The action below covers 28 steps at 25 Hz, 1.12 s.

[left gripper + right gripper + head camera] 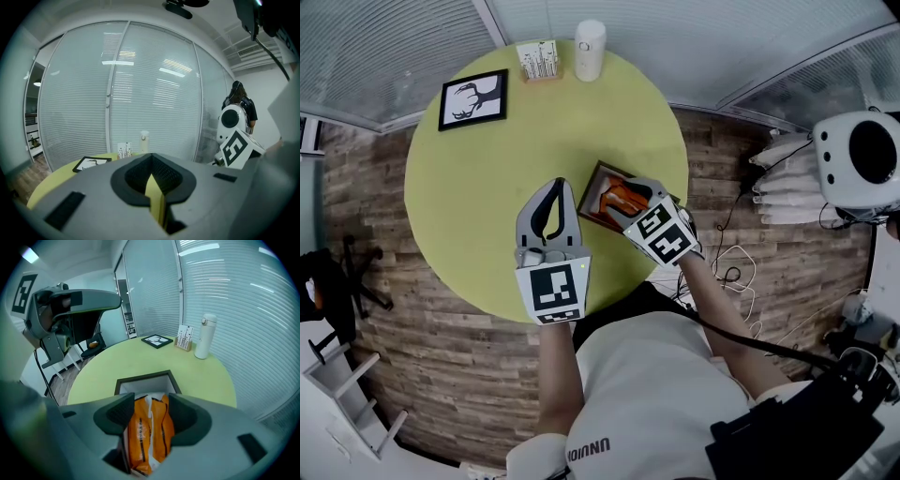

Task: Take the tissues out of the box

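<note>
The tissues (147,432) are one orange plastic-wrapped pack with a pale strip down its middle. It lies in the open box (140,378), which sits on the near right part of the round yellow-green worktop (487,187), just in front of the person. The pack looks light and soft. The film wrap would likely crumple and slip a little under pressure, and nothing about it seems fragile. A hold across its narrow width near the upper end, where the wrap bulges above the box rim, should be enough to lift it straight out. The dark-framed box looks light too and may ride up with the pack unless something steadies it. The right claw (151,404) points steeply down into the box, with its jaws spread wide on either side of the pack and not yet clamped on it. The left claw (555,187) hovers over bare worktop just to the left of the box, its jaws drawn together with nothing between them. By count there are one box, one tissue pack as far as can be seen (whether more lie beneath cannot be told), and two claws. At the far edge of the worktop stand one framed picture (473,98), one small card stand (538,59) and one white flask (590,50).
</note>
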Each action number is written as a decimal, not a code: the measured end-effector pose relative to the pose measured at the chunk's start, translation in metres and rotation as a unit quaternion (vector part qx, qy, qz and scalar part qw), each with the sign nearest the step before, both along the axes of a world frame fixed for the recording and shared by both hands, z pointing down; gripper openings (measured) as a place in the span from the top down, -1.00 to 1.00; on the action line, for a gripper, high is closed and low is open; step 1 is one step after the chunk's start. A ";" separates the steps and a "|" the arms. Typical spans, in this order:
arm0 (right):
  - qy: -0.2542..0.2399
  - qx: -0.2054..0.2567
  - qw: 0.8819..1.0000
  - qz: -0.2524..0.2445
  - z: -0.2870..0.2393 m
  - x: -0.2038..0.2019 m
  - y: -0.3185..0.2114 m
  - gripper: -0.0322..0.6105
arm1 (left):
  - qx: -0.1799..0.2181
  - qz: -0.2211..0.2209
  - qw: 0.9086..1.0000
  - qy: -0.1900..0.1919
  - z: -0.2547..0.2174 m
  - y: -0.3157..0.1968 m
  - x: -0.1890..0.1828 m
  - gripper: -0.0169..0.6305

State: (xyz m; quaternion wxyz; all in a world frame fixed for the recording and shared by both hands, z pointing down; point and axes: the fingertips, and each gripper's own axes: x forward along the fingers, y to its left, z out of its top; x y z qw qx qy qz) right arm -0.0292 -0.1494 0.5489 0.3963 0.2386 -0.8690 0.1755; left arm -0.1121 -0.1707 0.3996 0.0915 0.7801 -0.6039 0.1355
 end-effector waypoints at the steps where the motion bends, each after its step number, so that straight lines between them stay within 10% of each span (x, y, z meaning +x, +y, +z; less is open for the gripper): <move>1: 0.003 -0.003 1.000 0.000 0.002 0.000 0.000 0.18 | 0.000 0.000 1.000 0.000 0.000 0.000 0.000 0.91; 28: 0.083 -0.028 0.995 -0.038 0.029 0.002 0.012 0.17 | -0.004 -0.004 1.000 0.003 0.004 0.004 -0.002 0.91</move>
